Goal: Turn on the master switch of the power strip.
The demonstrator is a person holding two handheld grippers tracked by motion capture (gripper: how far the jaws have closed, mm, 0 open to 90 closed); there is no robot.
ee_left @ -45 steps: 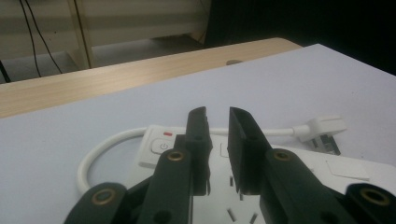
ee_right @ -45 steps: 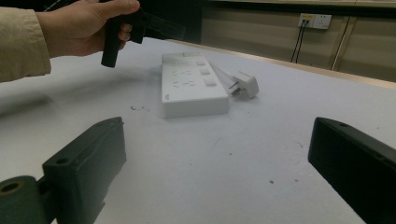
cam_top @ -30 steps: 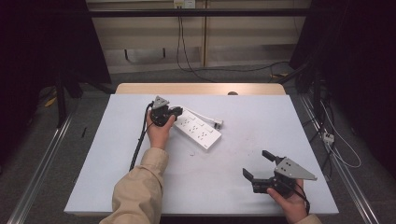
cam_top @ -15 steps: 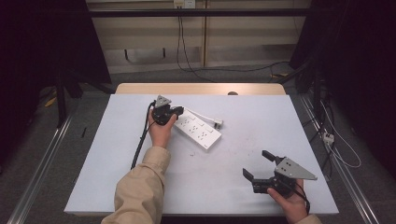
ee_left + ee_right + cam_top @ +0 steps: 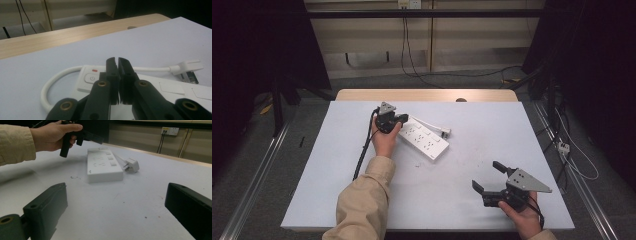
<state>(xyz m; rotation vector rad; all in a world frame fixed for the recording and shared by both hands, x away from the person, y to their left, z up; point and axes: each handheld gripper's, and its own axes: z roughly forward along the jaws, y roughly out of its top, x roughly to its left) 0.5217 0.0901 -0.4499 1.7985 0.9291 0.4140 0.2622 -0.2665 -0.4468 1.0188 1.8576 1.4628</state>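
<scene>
A white power strip (image 5: 423, 140) lies slanted near the table's middle, its short white cable ending in a plug (image 5: 444, 132) beside it. My left gripper (image 5: 401, 119) hovers over the strip's far-left end with its jaws shut and nothing between them. In the left gripper view its tips (image 5: 117, 61) hang just above the power button (image 5: 90, 78) and the small red light (image 5: 94, 70). The plug (image 5: 189, 67) lies to the right there. My right gripper (image 5: 486, 176) rests low at the front right, open and empty. Its view shows the power strip (image 5: 102, 165) and plug (image 5: 132, 164) ahead.
The grey-white table (image 5: 472, 202) has a wooden strip (image 5: 427, 95) along its far edge. Cables hang from a wall socket (image 5: 408, 4) behind. Metal rails run along the floor on both sides. Small dark specks (image 5: 75, 177) mark the tabletop near the strip.
Almost nothing differs. The left gripper stays over the strip's end and the right gripper holds still at the front right.
</scene>
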